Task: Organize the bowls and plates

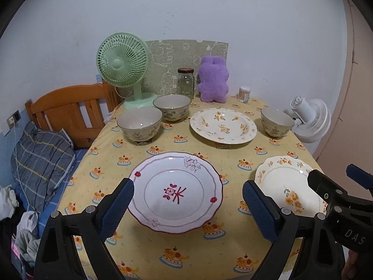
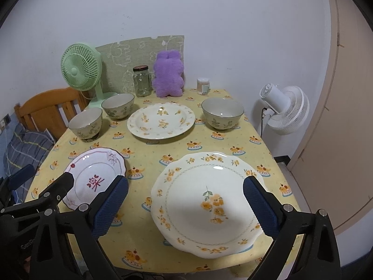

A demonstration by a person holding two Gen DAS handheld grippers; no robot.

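Note:
A white plate with a red pattern (image 1: 174, 192) lies at the front left of the table; my left gripper (image 1: 188, 207) is open and empty just above its near side. A cream plate with yellow flowers (image 2: 205, 200) lies at the front right; my right gripper (image 2: 185, 206) is open and empty over it. A second flowered plate (image 2: 160, 120) lies at the back middle. Two flowered bowls (image 1: 139, 124) (image 1: 172, 109) stand at the back left, and a third bowl (image 2: 222, 113) at the back right.
A green fan (image 1: 123, 65), a glass jar (image 1: 185, 82), a purple plush toy (image 1: 212, 79) and a cotton swab box (image 1: 244, 94) line the table's back edge by the wall. A white fan (image 2: 284, 109) stands right of the table; a bed with a wooden headboard (image 1: 70, 109) is left.

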